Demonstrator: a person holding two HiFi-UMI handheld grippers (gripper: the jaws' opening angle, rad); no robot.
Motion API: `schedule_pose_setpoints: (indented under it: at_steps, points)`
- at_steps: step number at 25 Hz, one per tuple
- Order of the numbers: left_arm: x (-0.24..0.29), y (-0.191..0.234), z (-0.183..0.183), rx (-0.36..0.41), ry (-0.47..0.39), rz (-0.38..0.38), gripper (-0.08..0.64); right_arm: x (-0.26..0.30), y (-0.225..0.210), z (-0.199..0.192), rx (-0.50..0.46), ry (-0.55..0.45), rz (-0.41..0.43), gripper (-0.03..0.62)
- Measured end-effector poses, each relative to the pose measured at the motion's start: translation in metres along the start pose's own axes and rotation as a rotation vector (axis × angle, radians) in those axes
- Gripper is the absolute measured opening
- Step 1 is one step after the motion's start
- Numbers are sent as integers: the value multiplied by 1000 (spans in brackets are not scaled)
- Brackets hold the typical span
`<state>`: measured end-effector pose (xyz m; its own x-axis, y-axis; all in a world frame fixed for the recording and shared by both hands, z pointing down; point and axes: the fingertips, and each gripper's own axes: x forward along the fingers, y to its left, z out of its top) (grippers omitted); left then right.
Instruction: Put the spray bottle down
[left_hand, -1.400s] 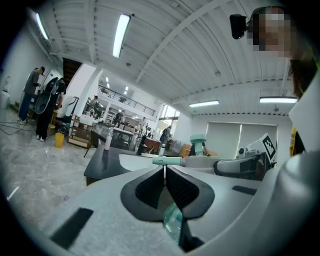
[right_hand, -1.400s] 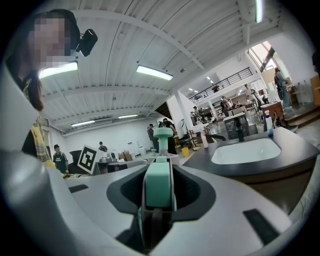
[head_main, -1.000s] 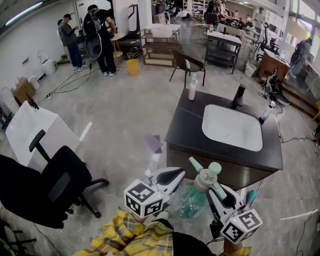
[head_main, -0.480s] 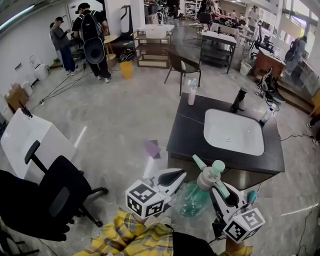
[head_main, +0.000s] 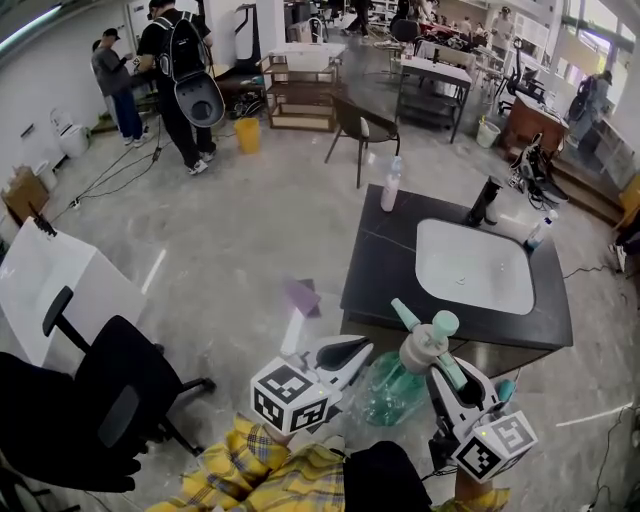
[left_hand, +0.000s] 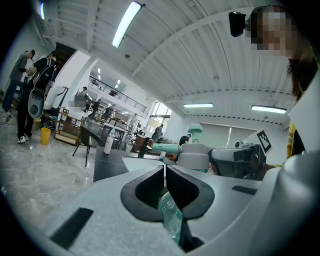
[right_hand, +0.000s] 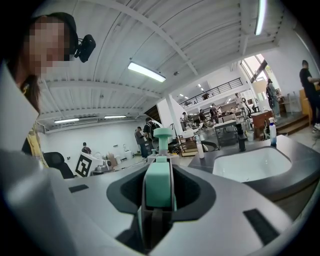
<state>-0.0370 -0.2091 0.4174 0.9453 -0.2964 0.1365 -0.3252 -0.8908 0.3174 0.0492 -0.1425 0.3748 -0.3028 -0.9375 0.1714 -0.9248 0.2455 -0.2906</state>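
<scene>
Right claw (head_main: 452, 372) is clamped, part-way open, on the mint trigger of the translucent green plastic spray bottle (head_main: 385, 392), which hangs just short of the black stone bench (head_main: 385, 265). Left claw (head_main: 352, 350), jaws together, sits beside the bottle body. Early release would likely drop the bottle to the floor; a trigger-only grip may let it swing and tip.

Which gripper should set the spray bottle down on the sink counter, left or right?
Right. The right gripper is clamped on the spray bottle at its head, with the sink counter ahead; the left gripper has its jaws together on nothing.
</scene>
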Motion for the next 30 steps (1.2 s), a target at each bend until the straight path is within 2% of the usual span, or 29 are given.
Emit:
schedule_pose_setpoints:
  at_steps: [8,14,23,30]
  points:
    - [3,22,9,-9,-22,1,10,27,-3,16,-39,-5,-7,114]
    - [17,38,19,-6,-32,10,11,47,-22,32,-43,-21,-14,114]
    - [60,64,42,-5,-44,14,10,83,-57,59,-57,-43,18,114]
    - [89,90,66,0,-47,46,10,114,-87,82,-45,-48,53,114]
